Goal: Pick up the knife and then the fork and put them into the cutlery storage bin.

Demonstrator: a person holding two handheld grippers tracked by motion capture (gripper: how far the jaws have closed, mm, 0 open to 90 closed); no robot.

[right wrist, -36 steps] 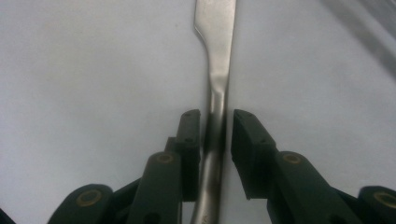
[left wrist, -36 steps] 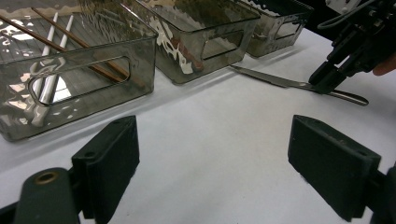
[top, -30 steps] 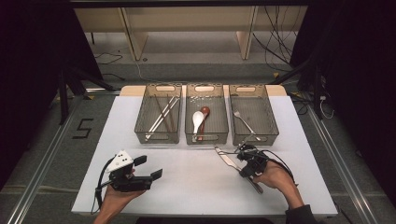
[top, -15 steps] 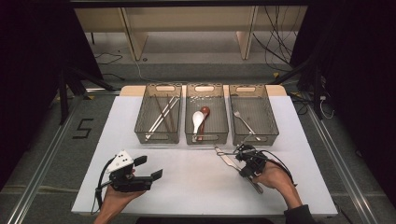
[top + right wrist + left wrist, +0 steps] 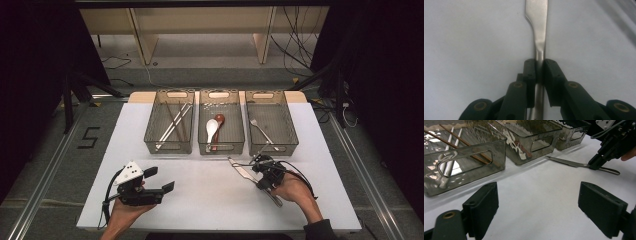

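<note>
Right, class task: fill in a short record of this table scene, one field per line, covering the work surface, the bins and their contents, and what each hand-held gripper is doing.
surface: white table
left bin: chopsticks
middle bin: white spoon, brown spoon
right bin: fork
right hand-held gripper: jaws have just been closing, pressed on the table knife lying on the table
left hand-held gripper: open, holds nothing
</note>
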